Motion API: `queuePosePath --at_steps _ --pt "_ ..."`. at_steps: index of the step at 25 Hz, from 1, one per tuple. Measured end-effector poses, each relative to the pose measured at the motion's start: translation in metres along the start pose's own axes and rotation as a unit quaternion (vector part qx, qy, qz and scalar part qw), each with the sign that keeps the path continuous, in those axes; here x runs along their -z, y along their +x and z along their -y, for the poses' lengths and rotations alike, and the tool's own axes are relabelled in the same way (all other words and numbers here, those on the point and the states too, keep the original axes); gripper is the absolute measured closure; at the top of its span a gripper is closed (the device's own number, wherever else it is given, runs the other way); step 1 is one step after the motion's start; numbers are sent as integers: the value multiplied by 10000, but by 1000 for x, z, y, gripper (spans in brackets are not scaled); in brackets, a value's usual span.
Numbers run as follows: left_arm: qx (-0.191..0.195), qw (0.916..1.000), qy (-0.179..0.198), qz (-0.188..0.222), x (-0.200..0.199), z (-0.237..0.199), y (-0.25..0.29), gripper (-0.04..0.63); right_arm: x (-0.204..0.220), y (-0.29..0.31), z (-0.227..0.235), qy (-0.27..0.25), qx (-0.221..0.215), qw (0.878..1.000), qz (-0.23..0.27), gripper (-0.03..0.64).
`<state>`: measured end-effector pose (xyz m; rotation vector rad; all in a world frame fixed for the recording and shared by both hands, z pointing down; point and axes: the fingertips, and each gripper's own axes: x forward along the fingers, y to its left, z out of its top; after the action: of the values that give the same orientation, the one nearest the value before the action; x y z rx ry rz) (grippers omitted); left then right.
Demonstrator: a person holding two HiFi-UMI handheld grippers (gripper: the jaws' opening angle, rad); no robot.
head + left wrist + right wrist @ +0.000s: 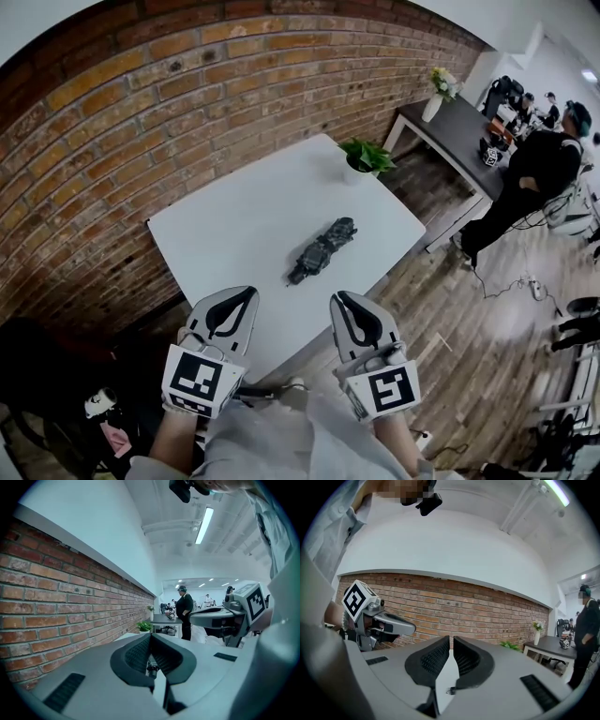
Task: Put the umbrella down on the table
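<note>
The folded dark umbrella (322, 249) lies flat on the white table (234, 225), near its front edge, and nothing touches it. Both grippers hover side by side in front of that edge, short of the umbrella and pointing toward it. My left gripper (250, 292) is shut and holds nothing; in its own view the ribbed pads meet at the tips (150, 635). To its right, my right gripper (337, 297) is also shut and empty, its tips all but touching (451, 638). Each gripper shows at the edge of the other's view.
A potted green plant (364, 157) stands at the table's far right corner. The brick wall (141, 103) runs along the table's far side. Further right are a dark table (459, 127) with a vase of flowers (441, 89), and a person in black (534, 178) on the wooden floor.
</note>
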<state>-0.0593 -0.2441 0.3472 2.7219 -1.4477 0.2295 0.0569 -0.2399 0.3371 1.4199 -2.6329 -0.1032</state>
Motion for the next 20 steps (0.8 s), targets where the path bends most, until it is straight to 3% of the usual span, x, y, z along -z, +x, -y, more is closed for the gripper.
queuePosePath --at_steps 5,10,16,20 --pt "-37 9999 135 -63 3 -1 1 576 6 -2 2 -45 -54 9999 -90 560" --pt "-3 10000 48 -33 3 1 1 576 0 4 0 -38 -107 9999 92 560" --pt "-14 10000 -28 -37 6 -1 0 577 10 5 -7 -80 -213 9996 -162 560" --pt "-27 10000 -43 -42 7 0 -1 577 0 8 -9 -53 -226 9997 99 560"
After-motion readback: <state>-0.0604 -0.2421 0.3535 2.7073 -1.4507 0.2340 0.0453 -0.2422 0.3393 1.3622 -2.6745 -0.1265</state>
